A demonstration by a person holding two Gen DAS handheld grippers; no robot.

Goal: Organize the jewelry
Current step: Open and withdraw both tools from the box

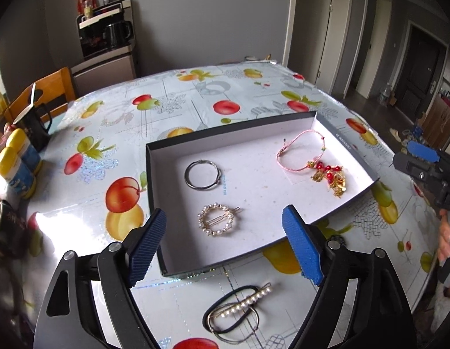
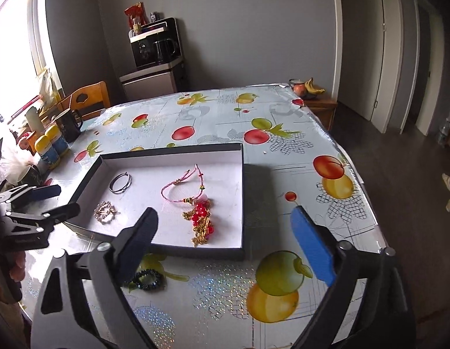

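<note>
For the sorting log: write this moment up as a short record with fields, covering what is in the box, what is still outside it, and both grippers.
box: shallow black box, white inside, on the fruit-print tablecloth
in box: metal ring bracelet; round pearl hair clip; pink cord bracelet with red beads and gold chains
outside box: pearl bar clip lying across black hair ties; dark beaded band
left gripper: open, empty, above the box's near edge
right gripper: open, empty

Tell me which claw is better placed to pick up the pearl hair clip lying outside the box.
Left. The pearl hair clip lies right below the open left claw; the right claw, also open, faces the box.
</note>
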